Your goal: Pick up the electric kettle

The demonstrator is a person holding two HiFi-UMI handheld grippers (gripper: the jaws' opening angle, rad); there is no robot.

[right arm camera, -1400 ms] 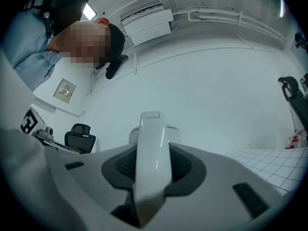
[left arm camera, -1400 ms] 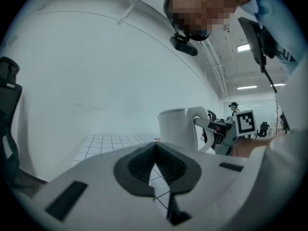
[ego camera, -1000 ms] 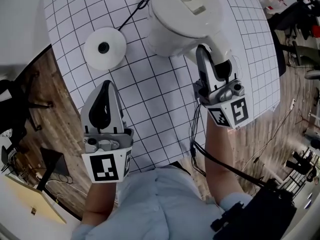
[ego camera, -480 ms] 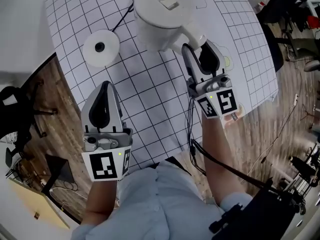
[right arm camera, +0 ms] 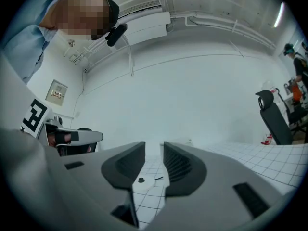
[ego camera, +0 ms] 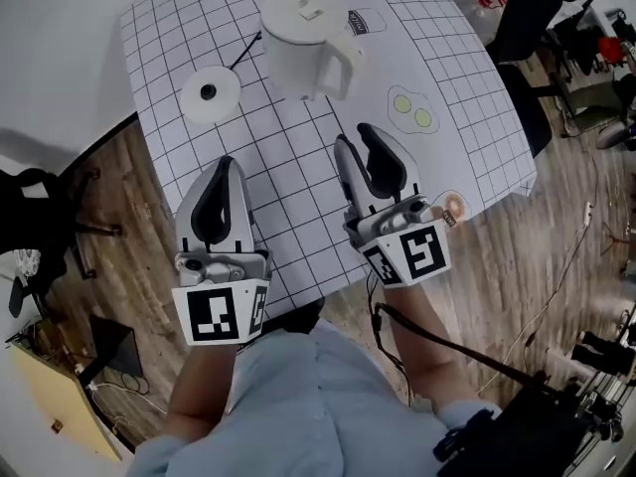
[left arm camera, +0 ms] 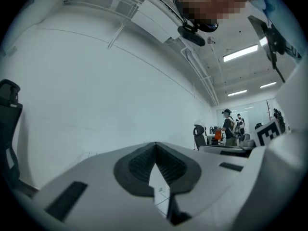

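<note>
Gridded worktop [ego camera: 298, 167]: kettle [ego camera: 298, 43] stands far, unheld. Jaws of right gripper [ego camera: 358, 139] half apart, closing, empty; left gripper [ego camera: 224, 164] jaws together. Approach pending: next, reach the handle [ego camera: 344, 64].

— How are the grippers held?
— The left gripper [ego camera: 225, 163] and right gripper [ego camera: 356, 137] are held side by side, pointed level.
— And the jaws?
— The left's are pressed together; the right's are being closed, with nothing between them.
</note>
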